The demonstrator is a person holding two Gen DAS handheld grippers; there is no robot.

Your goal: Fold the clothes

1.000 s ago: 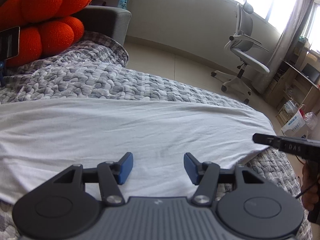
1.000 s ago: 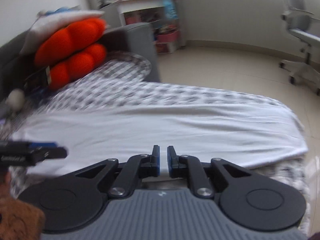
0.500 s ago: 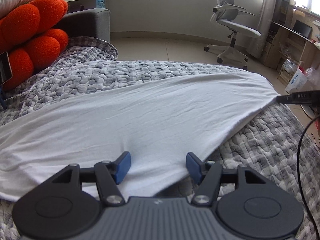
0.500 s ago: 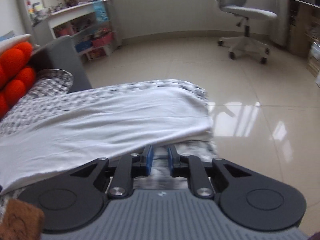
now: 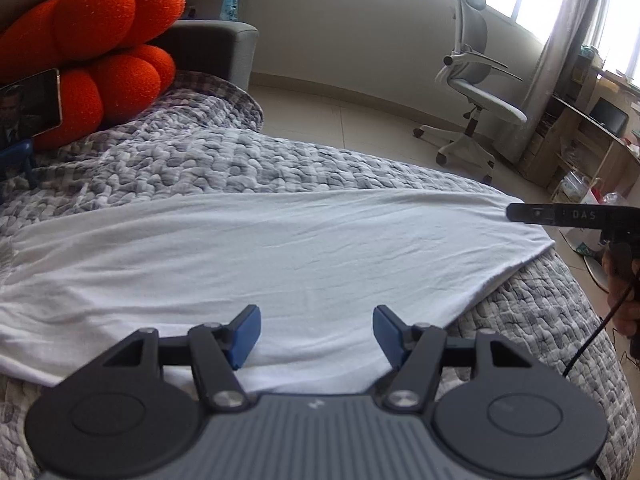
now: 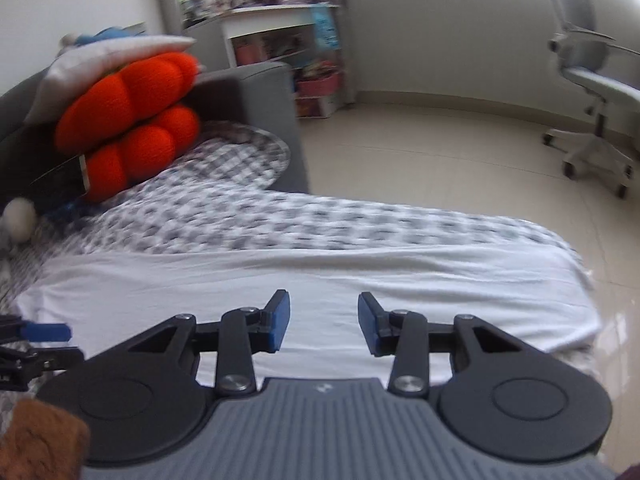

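The white garment (image 5: 280, 256) lies spread flat across the grey-and-white quilted cover (image 5: 192, 164) of the sofa, a long folded band running along the cover's near edge, with its right end reaching the cover's right edge in my right wrist view (image 6: 320, 280). My left gripper (image 5: 316, 334) hangs just above the garment's near hem with its blue pads spread wide and nothing between them. My right gripper (image 6: 323, 322) also stands with jaws apart, empty, over the near hem towards the garment's right end (this view is somewhat blurred). From the left wrist camera I see the right gripper's black finger (image 5: 560, 215) at the garment's far right corner; I cannot tell whether it touches the cloth. An orange cushion (image 5: 100, 40) sits at the cover's far left corner, against the grey armrest (image 5: 216, 50). A white office chair (image 5: 472, 96) stands on the pale floor beyond.
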